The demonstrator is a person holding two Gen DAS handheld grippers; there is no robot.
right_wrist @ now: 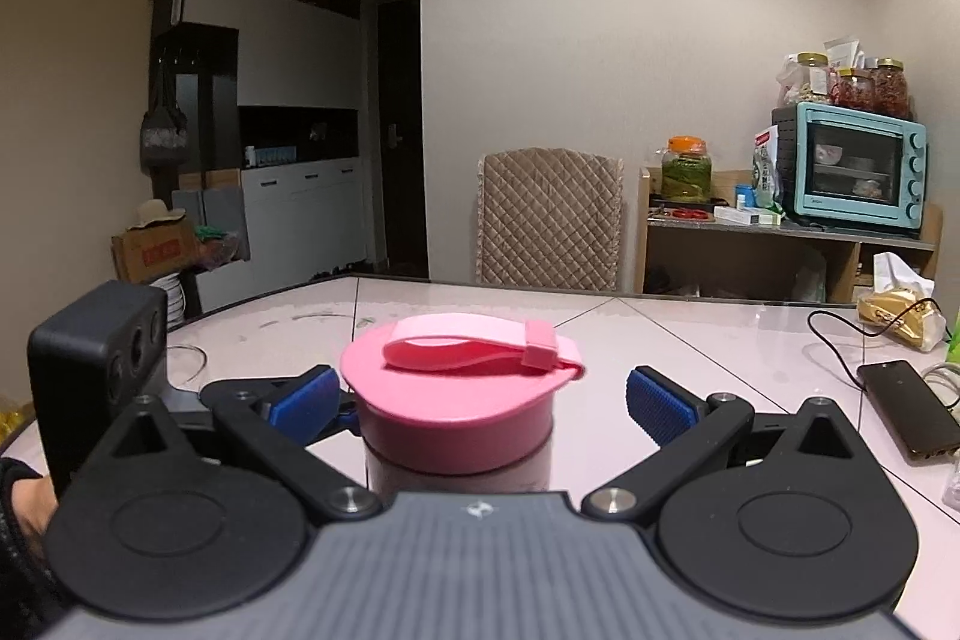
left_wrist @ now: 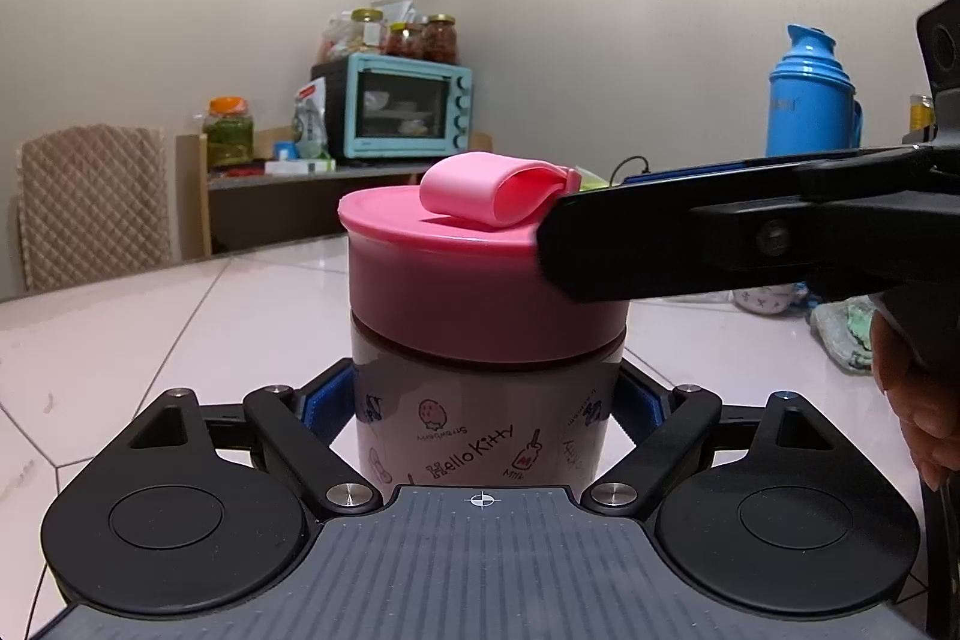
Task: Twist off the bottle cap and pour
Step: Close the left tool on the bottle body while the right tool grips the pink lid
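I am seeing the bottle (left_wrist: 480, 424) standing upright at the centre of the left wrist view, on the pale table (left_wrist: 150, 328), its pink cap (left_wrist: 456, 274) screwed on. My left gripper (left_wrist: 485, 403) is clamping the bottle body between its blue pads. My right gripper (right_wrist: 480, 403) is sitting spread wide around the cap, pads (right_wrist: 657, 406) apart from it. A phone (right_wrist: 906, 409) is lying at the right edge.
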